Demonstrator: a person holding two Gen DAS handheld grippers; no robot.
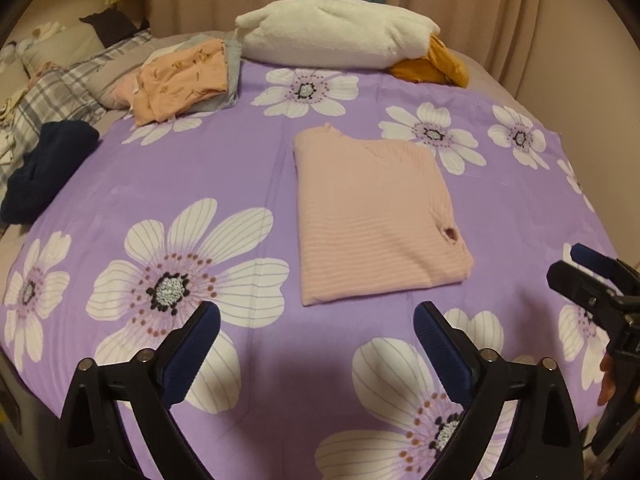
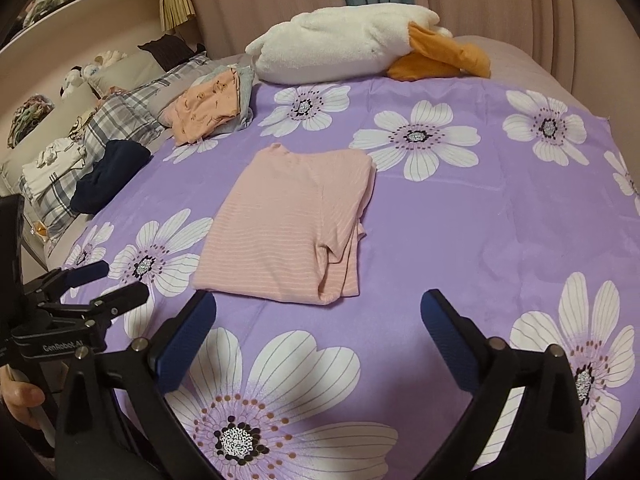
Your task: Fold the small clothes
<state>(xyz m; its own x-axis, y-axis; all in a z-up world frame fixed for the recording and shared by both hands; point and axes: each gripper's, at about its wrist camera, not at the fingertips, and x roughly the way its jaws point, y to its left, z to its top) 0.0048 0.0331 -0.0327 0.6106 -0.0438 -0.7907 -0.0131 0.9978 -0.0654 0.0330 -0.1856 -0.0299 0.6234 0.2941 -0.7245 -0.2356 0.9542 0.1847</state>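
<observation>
A pink striped top (image 1: pixel 372 216) lies folded into a rectangle on the purple flowered sheet (image 1: pixel 200 168); it also shows in the right wrist view (image 2: pixel 292 224). My left gripper (image 1: pixel 316 344) is open and empty, just short of the top's near edge. My right gripper (image 2: pixel 318 328) is open and empty, also just short of the near edge. The right gripper shows at the right edge of the left wrist view (image 1: pixel 588 276). The left gripper shows at the left of the right wrist view (image 2: pixel 112 280).
A pile of folded clothes with a peach piece on top (image 1: pixel 184 76) sits at the back left. A dark navy garment (image 1: pixel 44 168) lies at the left edge. A white plush goose (image 1: pixel 336 32) lies at the back. Plaid bedding (image 2: pixel 120 120) lies left.
</observation>
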